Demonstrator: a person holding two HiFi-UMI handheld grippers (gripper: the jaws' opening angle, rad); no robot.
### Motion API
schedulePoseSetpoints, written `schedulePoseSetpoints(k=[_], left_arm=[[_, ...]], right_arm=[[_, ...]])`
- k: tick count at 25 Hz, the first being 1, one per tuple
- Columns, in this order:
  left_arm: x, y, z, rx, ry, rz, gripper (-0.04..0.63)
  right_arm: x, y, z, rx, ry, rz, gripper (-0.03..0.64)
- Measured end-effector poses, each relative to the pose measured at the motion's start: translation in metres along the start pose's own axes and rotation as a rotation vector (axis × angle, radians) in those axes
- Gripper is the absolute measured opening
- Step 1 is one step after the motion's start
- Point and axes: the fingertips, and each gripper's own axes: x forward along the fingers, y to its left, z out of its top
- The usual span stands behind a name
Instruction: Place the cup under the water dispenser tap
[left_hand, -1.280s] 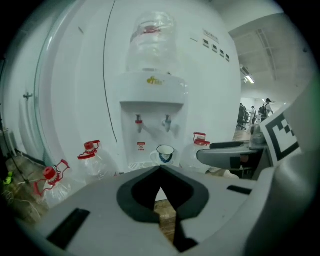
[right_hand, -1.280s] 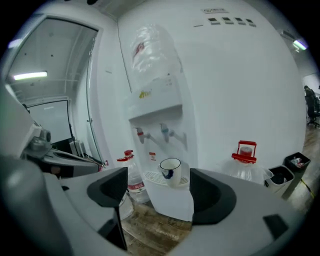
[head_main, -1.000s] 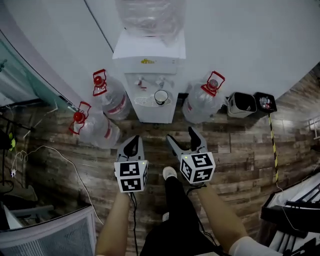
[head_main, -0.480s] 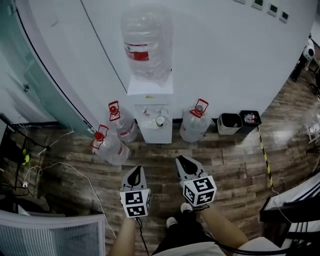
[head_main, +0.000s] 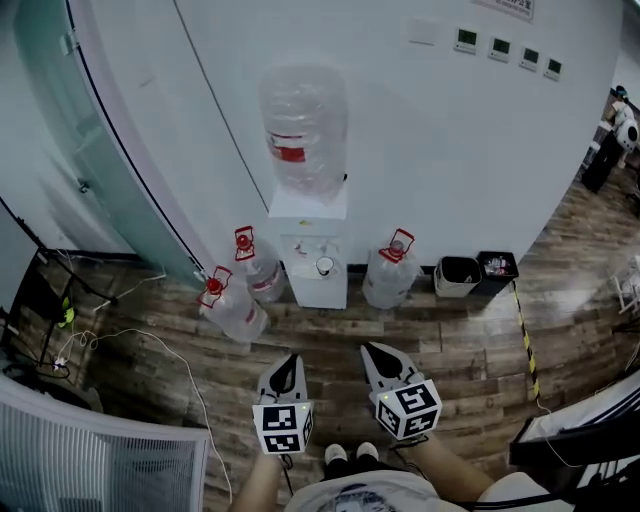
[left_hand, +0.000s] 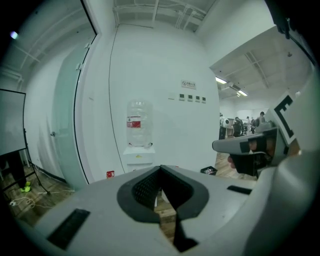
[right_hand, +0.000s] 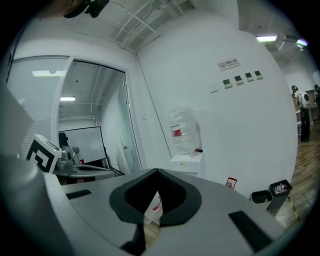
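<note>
A white cup (head_main: 324, 265) stands on the drip tray of the water dispenser (head_main: 314, 288), under its taps, against the white wall (head_main: 450, 150), while the person holds both tools well back from it. The left gripper (head_main: 285, 370) and right gripper (head_main: 384, 360) hover side by side above the wood floor (head_main: 450, 330), each with its jaws pressed together and nothing between them. A broad strip of bare floor lies between the grippers and the dispenser. It is hemmed by two spare jugs (head_main: 240, 300) to the dispenser's left, a single jug (head_main: 388, 280) to its right, two bins (head_main: 476, 272) farther right along the wall, a loose cable (head_main: 150, 345) trailing at the left and a curved glass partition (head_main: 100, 150) beyond it. Against the frame of a second ago, the dispenser now sits smaller and farther off, and the whole upturned bottle (head_main: 305, 130) and the wall panels (head_main: 505, 48) have come into view. The right gripper's jaws, spread then, are closed now. The cup sits where it sat.
</note>
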Motion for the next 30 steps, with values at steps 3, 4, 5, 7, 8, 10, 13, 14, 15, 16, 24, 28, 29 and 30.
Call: schedulePoseSetpoints(k=[3,4,5,7,8,10,13,14,15,16,24,28,29,30], left_arm=[[-0.016,-0.013,0.003,-0.001,-0.004,0.014,0.051],[-0.02,-0.016,0.003,-0.003,-0.006,0.022,0.051],[-0.023,-0.018,0.004,-0.003,-0.01,0.029,0.049],[-0.026,-0.023,0.006,-0.004,-0.017,0.036,0.051],[-0.027,-0.025,0.008,-0.004,-0.021,0.036,0.051],[-0.027,-0.03,0.013,-0.002,-0.033,0.033,0.051],[-0.026,-0.036,0.019,0.003,-0.038,0.028,0.051],[-0.025,-0.038,0.02,0.003,-0.036,0.028,0.051],[-0.025,-0.04,0.022,0.004,-0.036,0.027,0.051],[-0.025,-0.042,0.023,0.007,-0.036,0.028,0.049],[-0.025,-0.044,0.026,0.027,-0.031,0.028,0.051],[-0.023,-0.046,0.021,0.024,-0.02,0.023,0.051],[-0.023,-0.048,0.02,0.023,-0.018,0.021,0.049],[-0.023,-0.048,0.018,0.022,-0.015,0.021,0.051]], right_arm=[[-0.022,-0.002,0.009,0.002,-0.019,0.01,0.021],[-0.029,-0.003,0.011,-0.003,-0.025,0.011,0.021],[-0.035,-0.004,0.013,-0.008,-0.031,0.012,0.021],[-0.044,-0.007,0.016,-0.01,-0.043,0.011,0.021],[-0.046,-0.008,0.017,-0.01,-0.047,0.01,0.021],[-0.05,-0.011,0.018,-0.009,-0.051,0.009,0.021],[-0.052,-0.011,0.02,-0.013,-0.057,0.018,0.021],[-0.052,-0.011,0.022,-0.012,-0.059,0.024,0.021],[-0.052,-0.01,0.022,-0.012,-0.058,0.03,0.021],[-0.053,-0.01,0.022,-0.013,-0.056,0.034,0.021],[-0.054,-0.007,0.016,-0.018,-0.04,0.045,0.021],[-0.052,-0.007,0.015,-0.019,-0.035,0.049,0.021],[-0.052,-0.007,0.015,-0.019,-0.035,0.05,0.021],[-0.052,-0.007,0.015,-0.018,-0.035,0.049,0.021]])
